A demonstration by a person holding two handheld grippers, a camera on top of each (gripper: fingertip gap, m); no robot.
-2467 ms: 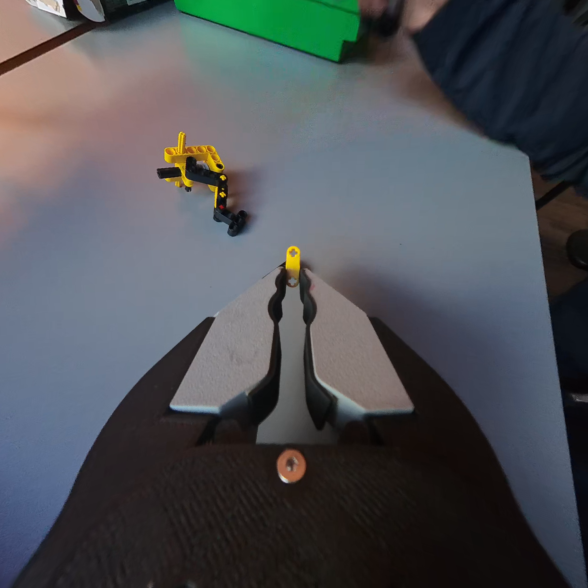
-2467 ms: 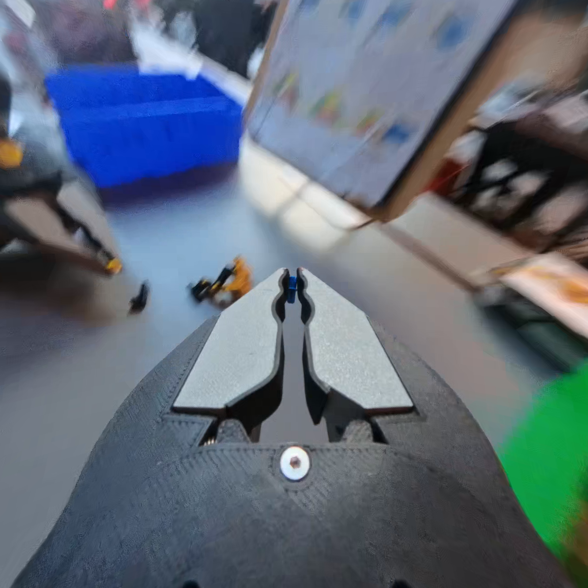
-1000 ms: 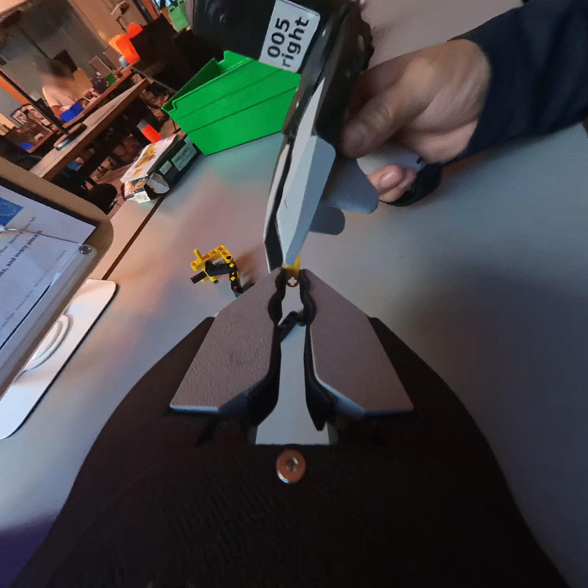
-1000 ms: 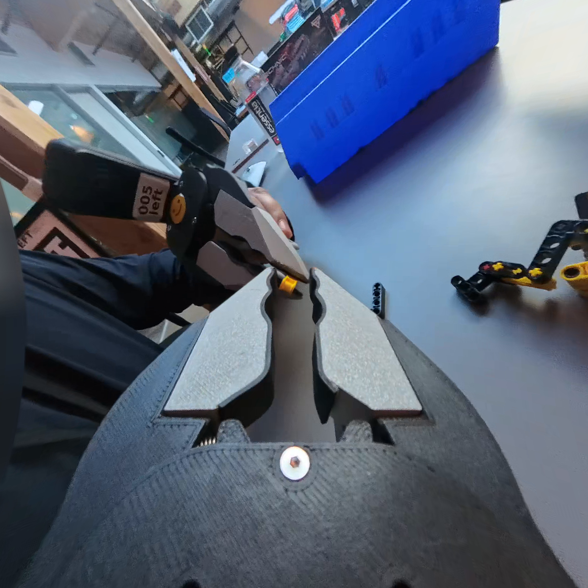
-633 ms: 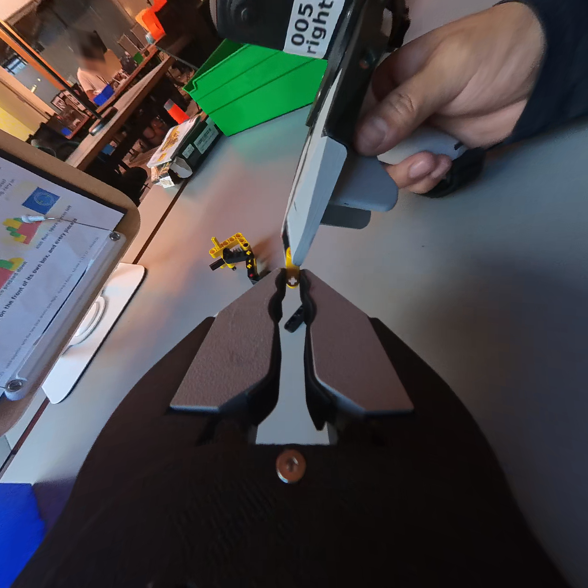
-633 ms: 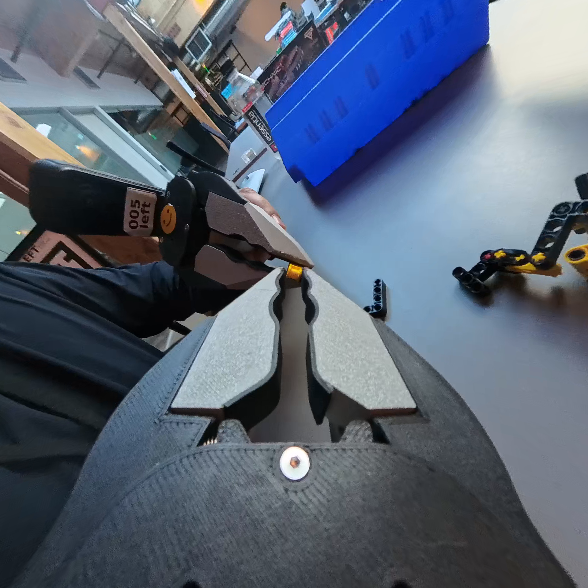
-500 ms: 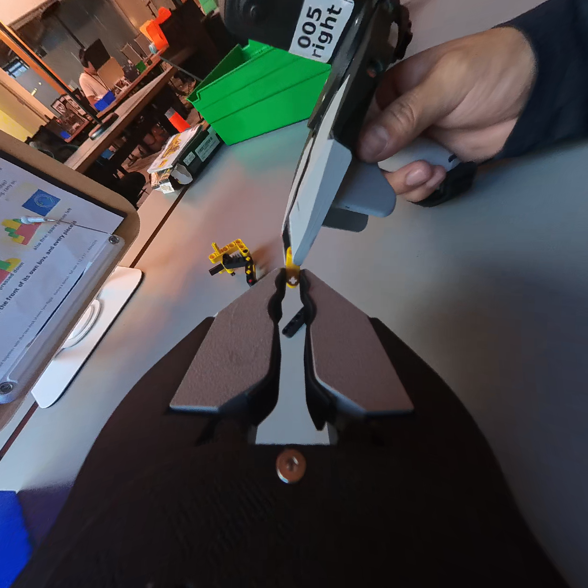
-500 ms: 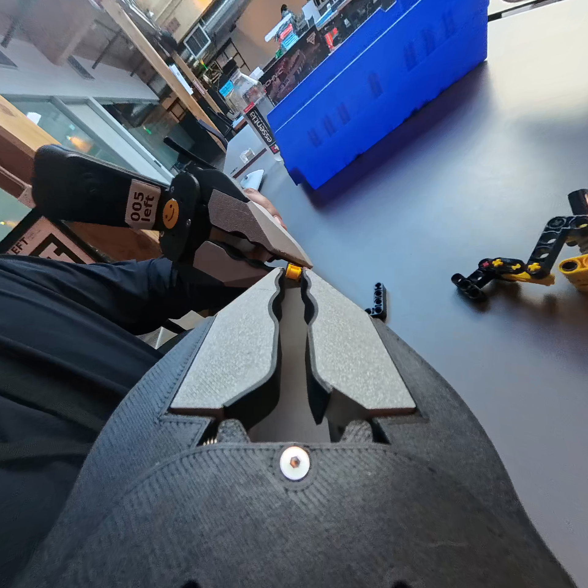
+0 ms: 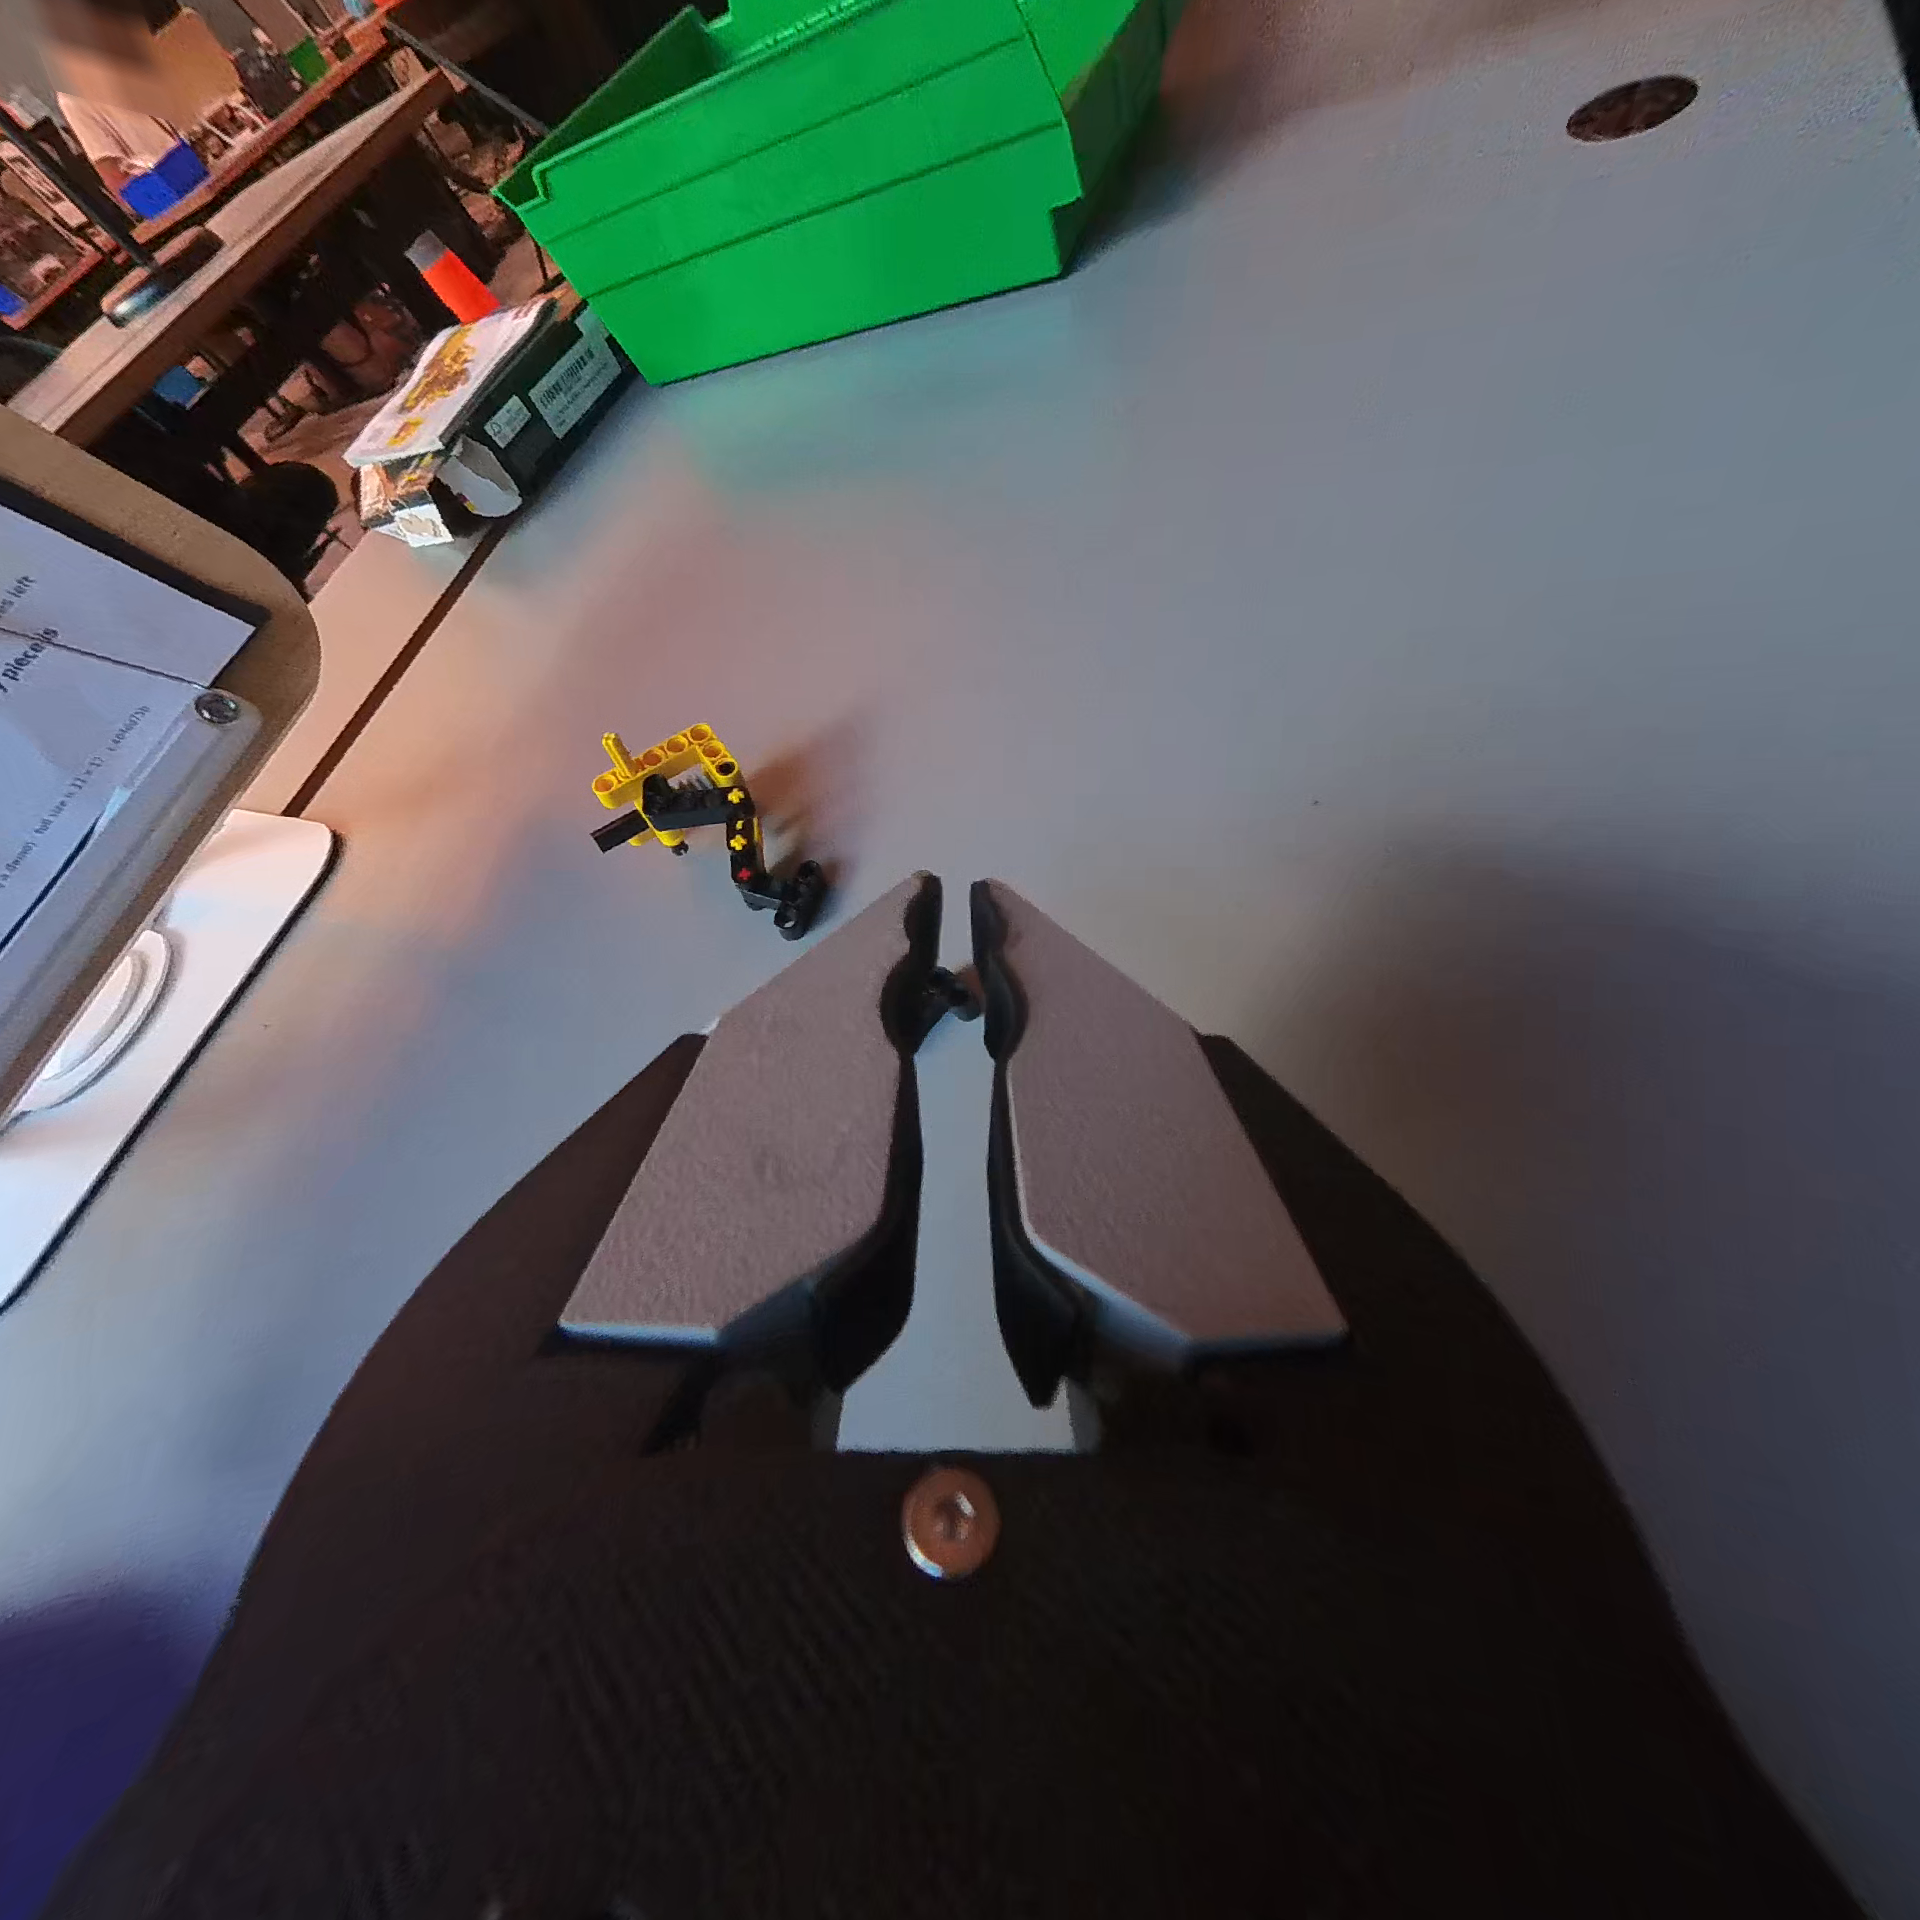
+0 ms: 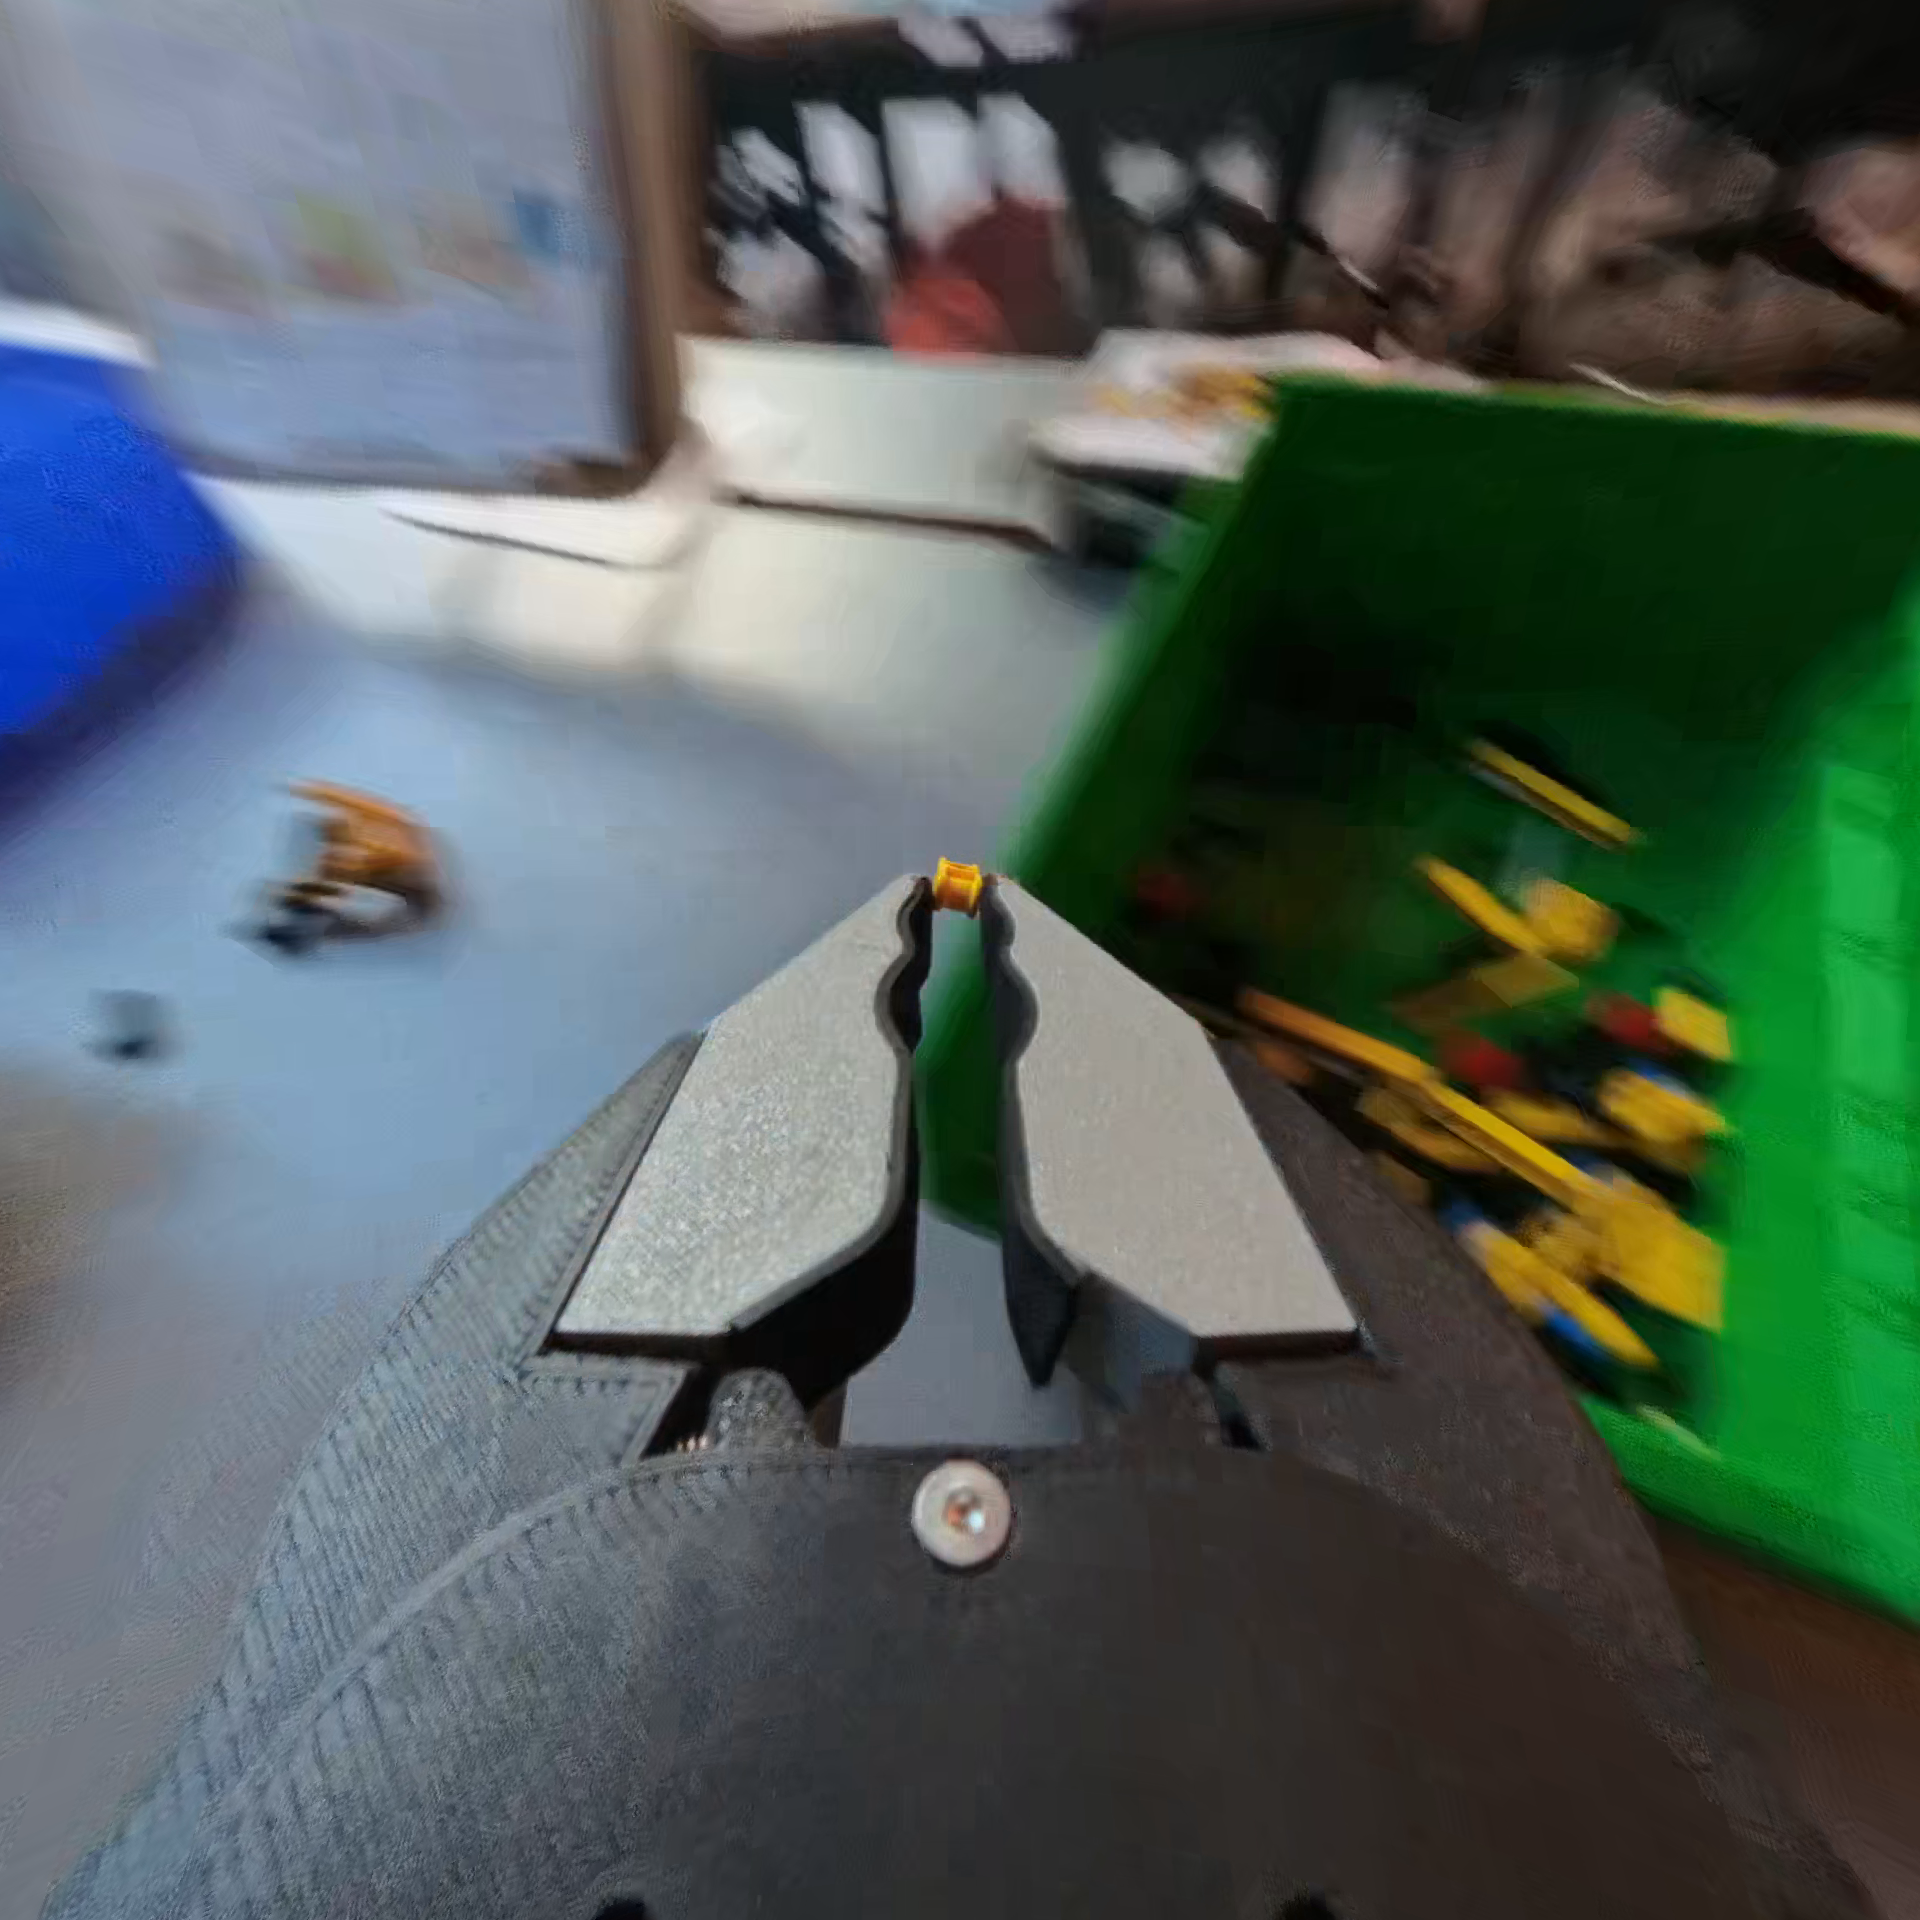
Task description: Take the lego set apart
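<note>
The yellow and black lego assembly (image 9: 707, 810) lies on the grey table (image 9: 1351, 623), ahead and left of my left gripper (image 9: 954, 896). My left gripper is shut and holds nothing. A small black piece (image 9: 940, 997) lies on the table and shows through the gap between its fingers. My right gripper (image 10: 956, 896) is shut on a small yellow piece (image 10: 956, 881) at its tips, beside the near wall of the green bin (image 10: 1558, 623). The right wrist view is blurred; the assembly (image 10: 343, 868) and the black piece (image 10: 130, 1023) show at its left.
The green bin (image 9: 831, 208) stands at the table's far side and holds several loose yellow, red and blue pieces (image 10: 1507, 1122). A blue bin (image 10: 83, 623) is at the left. A framed sign on a white base (image 9: 104, 727) and a small box (image 9: 499, 384) stand at the left edge.
The yellow piece has left my left gripper and is now in my right gripper. My right gripper has swung away to the green bin and out of the left wrist view.
</note>
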